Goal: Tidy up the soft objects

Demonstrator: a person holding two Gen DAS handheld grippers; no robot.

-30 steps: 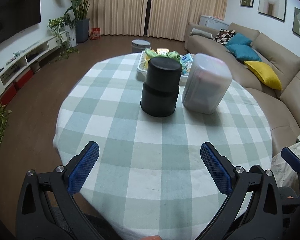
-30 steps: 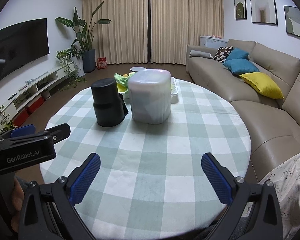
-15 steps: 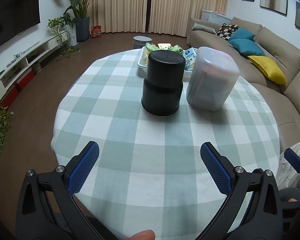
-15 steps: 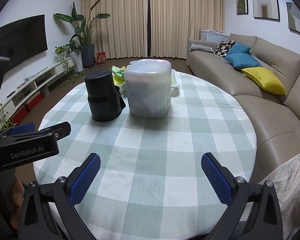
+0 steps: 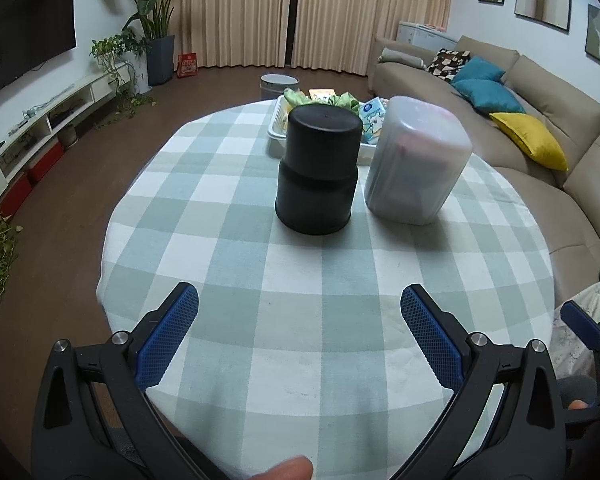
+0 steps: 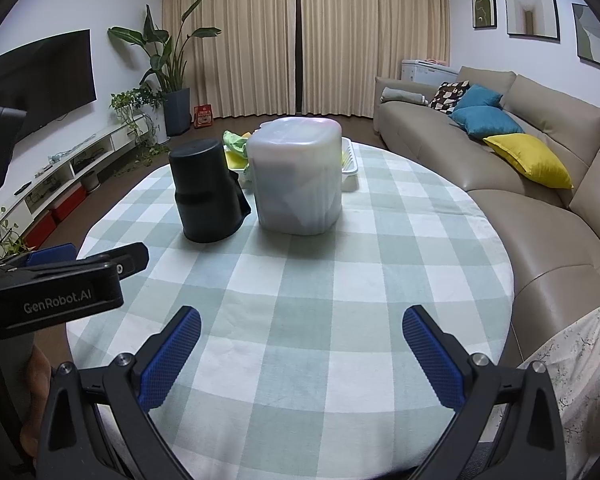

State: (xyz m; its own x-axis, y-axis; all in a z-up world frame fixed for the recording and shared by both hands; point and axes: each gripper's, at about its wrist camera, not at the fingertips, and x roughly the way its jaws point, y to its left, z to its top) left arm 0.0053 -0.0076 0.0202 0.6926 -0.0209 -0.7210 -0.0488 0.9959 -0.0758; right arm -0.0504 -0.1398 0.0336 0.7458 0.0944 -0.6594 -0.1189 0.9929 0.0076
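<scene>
**Both tongs spread wide over the near edge of the checked table**

The soft things — green and yellow bundles [image 5: 338, 100] and a blue-and-white packet [image 5: 372, 114] — sit in a white tray [image 5: 278, 126] at the far side of the round table [image 5: 260, 320]. In front of the tray stand a black canister [image 5: 318, 172] and, just beside it on the right, a frosted container [image 5: 416, 164] with dark and pinkish shapes inside; what they are cannot be made out.

This layout would fit soft items waiting in the tray to be sorted as well as a container already filled and closed, so no single step is settled. Whichever it is, any reach for the tray has to go over or around the two tall vessels, which stand directly in the way; a high, slow approach would avoid tipping them.

The left gripper [image 5: 300, 312] hangs fully spread, its blue pads [image 5: 168, 332] clear of the cloth and grasping nothing. The right gripper [image 6: 302, 334] matches it — jaws released wide, empty, hovering above the near table edge.
</scene>
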